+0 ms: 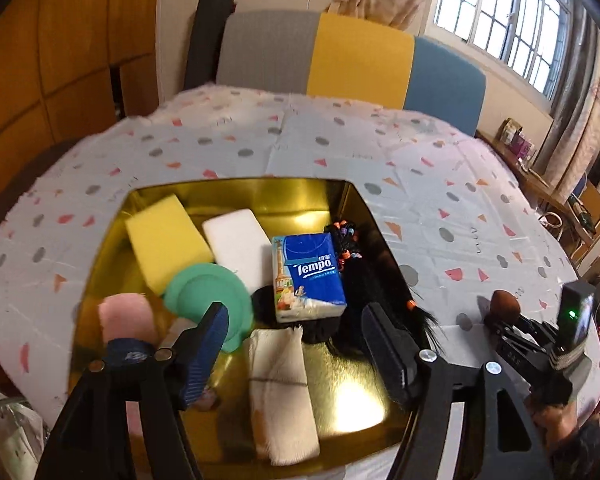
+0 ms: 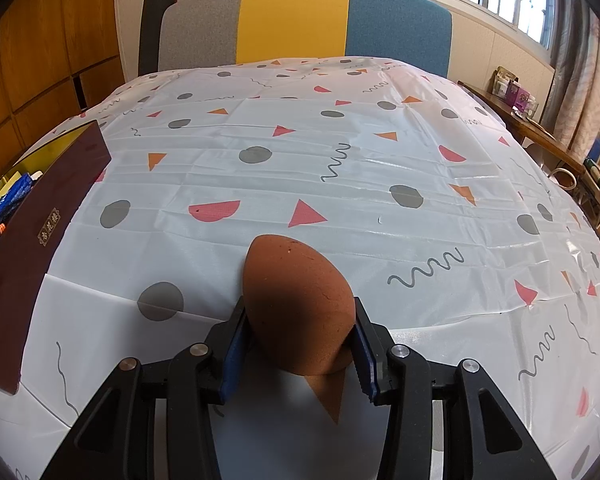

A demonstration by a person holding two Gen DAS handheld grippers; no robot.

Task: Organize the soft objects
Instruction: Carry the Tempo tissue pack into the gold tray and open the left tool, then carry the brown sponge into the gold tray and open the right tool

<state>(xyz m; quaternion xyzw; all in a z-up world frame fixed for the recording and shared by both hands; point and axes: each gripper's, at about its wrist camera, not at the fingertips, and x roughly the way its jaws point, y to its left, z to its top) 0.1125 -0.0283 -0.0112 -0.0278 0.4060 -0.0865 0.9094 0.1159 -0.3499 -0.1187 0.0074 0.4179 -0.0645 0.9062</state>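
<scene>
From the left wrist, the left claw (image 1: pixel 296 344) stands wide apart with nothing pressed between its pads, poised above a gold box (image 1: pixel 352 396). Just below its gap lies a folded cloth (image 1: pixel 280 384). Ahead of it sit a tissue pack (image 1: pixel 308 276), a white sponge (image 1: pixel 240 244), a yellow sponge (image 1: pixel 164 240) and a green puff (image 1: pixel 208 296); a pink puff (image 1: pixel 126 320) is beside its left finger.

From the right wrist, the right claw (image 2: pixel 300 344) is clamped on a brown makeup sponge (image 2: pixel 296 304), tip pointing ahead over the tablecloth (image 2: pixel 340 180). The box's dark outer wall (image 2: pixel 40 232) stands well to its left.
</scene>
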